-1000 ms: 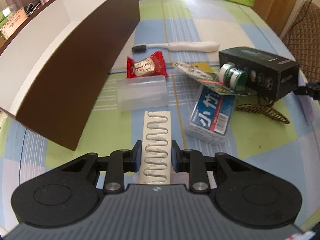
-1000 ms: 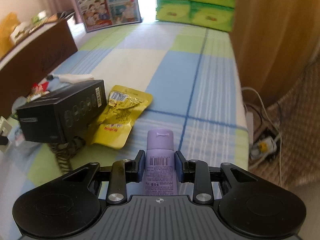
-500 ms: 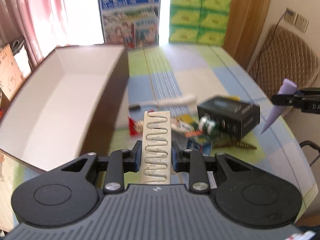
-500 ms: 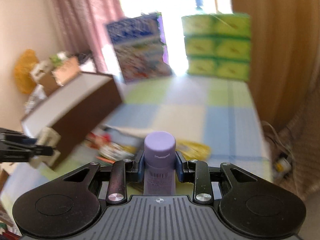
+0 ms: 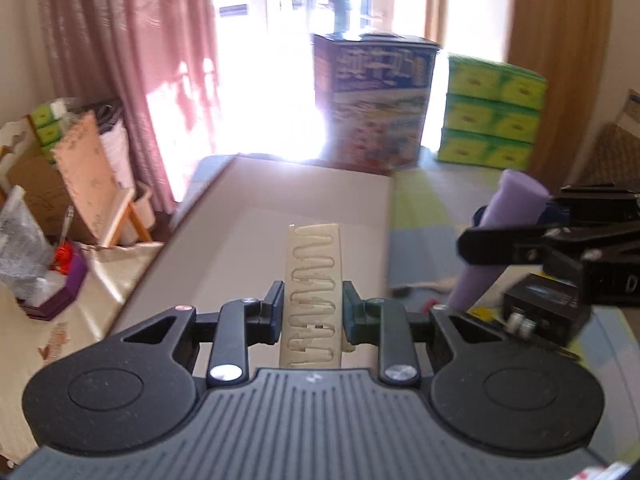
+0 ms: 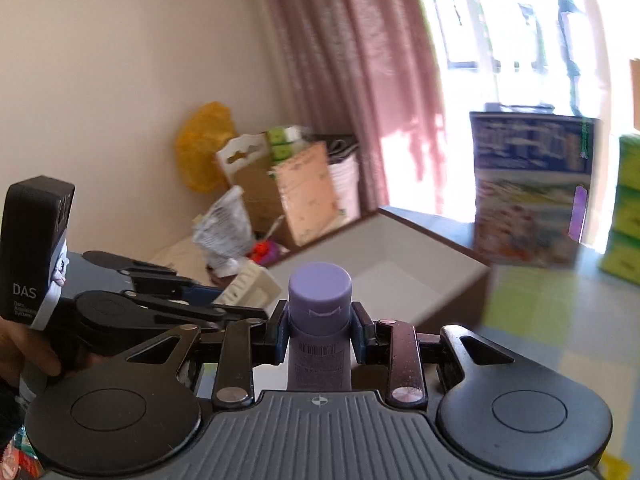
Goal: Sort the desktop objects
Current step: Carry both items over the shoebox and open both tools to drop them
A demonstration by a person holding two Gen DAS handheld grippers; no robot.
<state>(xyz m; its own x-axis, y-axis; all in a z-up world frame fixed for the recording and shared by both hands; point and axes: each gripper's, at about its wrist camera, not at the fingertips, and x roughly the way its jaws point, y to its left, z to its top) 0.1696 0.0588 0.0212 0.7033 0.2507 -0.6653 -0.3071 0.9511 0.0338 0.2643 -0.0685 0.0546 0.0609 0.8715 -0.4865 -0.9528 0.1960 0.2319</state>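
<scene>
Purple tube point(image 6: 320, 328) base hidden (gripped).

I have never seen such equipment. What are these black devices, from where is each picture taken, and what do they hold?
No robot: a person carries two hand-held grippers, each with a camera looking along its fingers. In the left camera's picture, the left gripper is shut on a cream strip with wavy slots, above the white inside of a brown box. The right gripper, in its own camera's picture, is shut on a purple tube. Each camera also catches the other gripper. On the checked tablecloth lies a black carton; other items are blurred.
</scene>
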